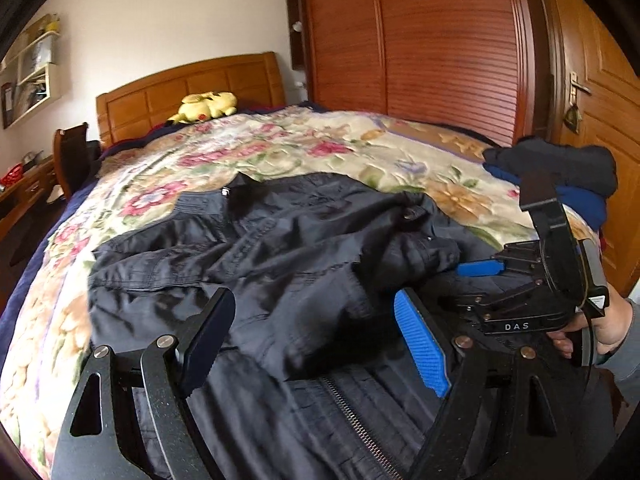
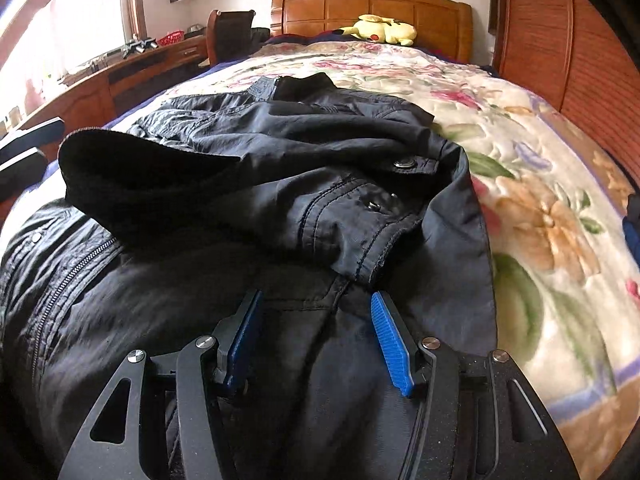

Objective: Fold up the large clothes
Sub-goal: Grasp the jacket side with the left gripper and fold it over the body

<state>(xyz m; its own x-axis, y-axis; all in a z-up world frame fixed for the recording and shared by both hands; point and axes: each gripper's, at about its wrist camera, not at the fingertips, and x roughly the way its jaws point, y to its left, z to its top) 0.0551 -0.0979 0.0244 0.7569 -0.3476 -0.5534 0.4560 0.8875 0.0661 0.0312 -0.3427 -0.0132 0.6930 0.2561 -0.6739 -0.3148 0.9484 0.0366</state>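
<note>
One black jacket (image 1: 256, 248) is spread across the bed (image 1: 320, 140), on top of a floral blanket (image 2: 520, 200). One sleeve (image 2: 248, 184) is folded over the jacket's body, with a snap button seen at the cuff. The zipper (image 2: 68, 276) is seen running down the front.

Two grippers are counted. The left gripper (image 1: 316, 332) is held wide open just above the jacket, nothing pinched between the pads. The right gripper (image 2: 316, 336) is also kept apart, jaws about half spread over the fabric, with no cloth clamped. A hand (image 1: 600, 332) is seen holding the right gripper's handle.

One yellow plush (image 2: 384, 30) is laid by the headboard. One pile of dark and blue clothes (image 1: 560, 168) is stacked at the bed's far edge. One red basket (image 2: 172, 38) is set on the bench by the window; its contents can't be made out.
</note>
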